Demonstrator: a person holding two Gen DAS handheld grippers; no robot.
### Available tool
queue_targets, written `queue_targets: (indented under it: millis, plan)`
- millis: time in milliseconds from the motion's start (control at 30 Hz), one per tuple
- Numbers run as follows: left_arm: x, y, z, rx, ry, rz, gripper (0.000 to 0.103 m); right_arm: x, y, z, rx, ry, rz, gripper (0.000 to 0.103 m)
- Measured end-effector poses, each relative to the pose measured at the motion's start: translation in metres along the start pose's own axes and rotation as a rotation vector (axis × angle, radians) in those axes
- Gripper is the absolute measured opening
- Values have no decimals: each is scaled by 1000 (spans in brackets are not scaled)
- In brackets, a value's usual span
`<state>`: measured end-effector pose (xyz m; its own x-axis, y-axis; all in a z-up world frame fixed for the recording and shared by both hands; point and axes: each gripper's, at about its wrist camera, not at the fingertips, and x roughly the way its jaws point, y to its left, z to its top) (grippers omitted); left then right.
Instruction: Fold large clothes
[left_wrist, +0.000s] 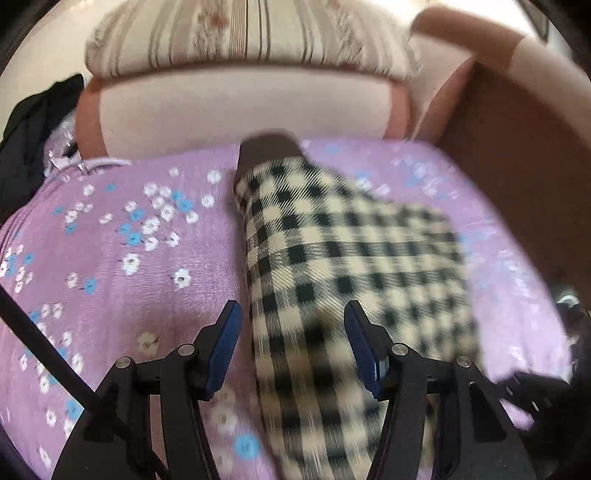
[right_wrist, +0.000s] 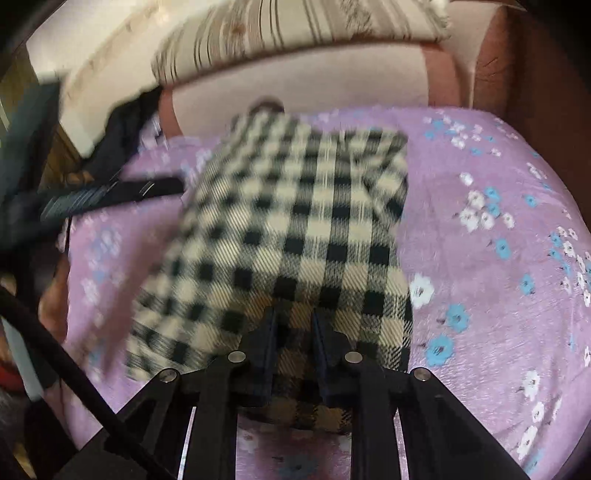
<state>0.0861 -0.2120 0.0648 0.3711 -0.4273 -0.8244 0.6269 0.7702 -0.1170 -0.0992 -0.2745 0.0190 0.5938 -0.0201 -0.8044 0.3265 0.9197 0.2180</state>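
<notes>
Now my right gripper (right_wrist: 293, 332) pinches the checked garment's (right_wrist: 295, 229) near edge on the purple floral sheet (right_wrist: 480, 258); my left gripper (left_wrist: 293, 332) hovers spread above it.

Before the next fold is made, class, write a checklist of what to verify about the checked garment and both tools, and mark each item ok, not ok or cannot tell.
1. Checked garment lies on the purple floral cover: ok.
2. Right tool has the garment's near edge between its narrowly set fingers: ok; whether the pads press on it: cannot tell.
3. Left tool stands open over the garment, gripping nothing: ok.
4. Garment lies flat, without wrinkles: cannot tell, the pictures are blurred.
5. Brown cuff at the far end is tucked in: not ok, it sticks out.
6. Dark clothing at the edge stays apart from the garment: ok.
</notes>
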Motion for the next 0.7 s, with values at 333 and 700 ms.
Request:
queue_targets:
  millis: [333, 700]
  plan:
    - [33, 23, 7, -132, 67, -51, 65, 19, -16, 7, 35, 73, 23, 21]
    - [49, 11, 34, -70, 82, 57, 65, 20, -5, 6, 8, 57, -24, 22]
